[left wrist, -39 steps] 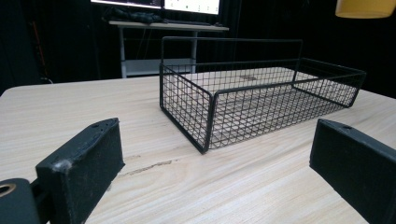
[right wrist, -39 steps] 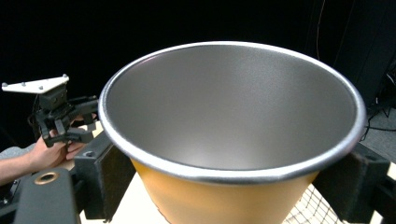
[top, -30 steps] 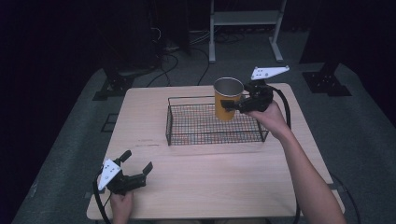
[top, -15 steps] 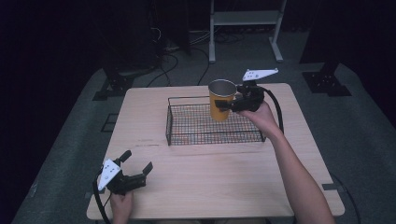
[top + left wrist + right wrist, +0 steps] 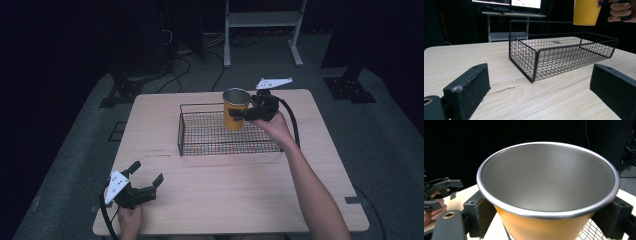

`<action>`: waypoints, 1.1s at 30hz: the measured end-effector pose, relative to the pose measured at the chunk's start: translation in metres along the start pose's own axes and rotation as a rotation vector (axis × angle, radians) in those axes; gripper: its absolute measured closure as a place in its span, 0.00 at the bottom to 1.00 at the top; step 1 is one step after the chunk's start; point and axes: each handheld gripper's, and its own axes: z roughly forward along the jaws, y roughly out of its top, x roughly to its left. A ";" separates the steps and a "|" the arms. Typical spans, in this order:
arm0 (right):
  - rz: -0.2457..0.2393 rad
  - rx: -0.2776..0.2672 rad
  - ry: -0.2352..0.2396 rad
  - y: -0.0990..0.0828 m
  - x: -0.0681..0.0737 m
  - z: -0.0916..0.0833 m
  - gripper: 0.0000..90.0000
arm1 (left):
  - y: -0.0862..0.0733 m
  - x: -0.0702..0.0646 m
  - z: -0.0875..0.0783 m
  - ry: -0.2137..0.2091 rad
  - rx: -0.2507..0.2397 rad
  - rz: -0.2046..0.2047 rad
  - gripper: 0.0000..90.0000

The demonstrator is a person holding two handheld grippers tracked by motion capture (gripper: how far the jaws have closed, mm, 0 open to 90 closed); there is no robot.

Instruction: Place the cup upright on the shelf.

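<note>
A yellow cup (image 5: pixel 235 109) with a grey metal inside hangs upright above the black wire basket (image 5: pixel 200 149), over its middle back part. My right gripper (image 5: pixel 246 113) is shut on the cup from the right; in the right gripper view both pads (image 5: pixel 480 216) press the yellow wall of the cup (image 5: pixel 541 225) just under its rim. My left gripper (image 5: pixel 146 178) rests open near the table's front left corner, nothing between its jaws. In the left gripper view the basket (image 5: pixel 531 63) lies ahead and the cup (image 5: pixel 586 12) floats above its far end.
The basket stands on the light wooden table (image 5: pixel 240 190), with bare wood in front and to its left. A white metal stand (image 5: pixel 260 20) and cables lie on the floor behind the table. A dark stand base (image 5: pixel 347 87) sits at the back right.
My right gripper has carried the cup leftward, from over the basket's back right corner to over its middle back. The left gripper has stayed put.
</note>
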 end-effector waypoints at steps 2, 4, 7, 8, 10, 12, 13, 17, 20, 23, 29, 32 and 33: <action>0.004 0.005 -0.007 -0.002 -0.002 0.001 0.16 | 0.000 0.000 0.000 0.000 0.001 0.000 0.02; 0.010 0.008 -0.015 -0.004 -0.005 0.003 0.16 | 0.000 0.000 0.000 0.000 0.001 0.002 0.02; 0.017 0.007 -0.014 -0.006 -0.006 0.004 0.16 | 0.000 0.000 0.000 0.000 0.001 0.002 0.02; 0.017 0.007 -0.016 -0.007 -0.007 0.005 0.16 | 0.000 0.000 0.000 0.000 0.001 0.001 0.02; 0.018 0.013 -0.020 -0.008 -0.009 0.007 0.16 | 0.000 0.000 0.000 0.000 0.001 0.001 0.02; 0.024 0.017 -0.022 -0.010 -0.011 0.010 0.16 | 0.000 0.000 0.000 0.000 0.001 0.003 0.02; 0.031 0.017 -0.023 -0.012 -0.013 0.012 0.16 | 0.000 0.000 0.000 -0.001 0.001 0.002 0.02; 0.039 0.022 -0.028 -0.014 -0.016 0.017 0.16 | 0.000 0.000 0.000 -0.001 -0.001 -0.002 0.02; 0.041 0.037 -0.037 -0.017 -0.018 0.022 0.16 | 0.000 0.000 0.000 -0.001 -0.002 -0.003 0.02; 0.045 0.051 -0.049 -0.019 -0.021 0.026 0.16 | 0.000 0.000 0.000 -0.002 -0.002 -0.002 0.02; 0.061 0.073 -0.067 -0.024 -0.030 0.032 0.16 | 0.000 0.000 0.000 -0.004 -0.004 -0.003 0.02; 0.064 0.088 -0.074 -0.027 -0.033 0.035 0.16 | 0.000 0.001 -0.001 -0.004 -0.004 -0.004 0.02; 0.067 0.093 -0.075 -0.028 -0.034 0.036 0.16 | 0.000 0.001 -0.001 -0.004 -0.003 -0.003 0.02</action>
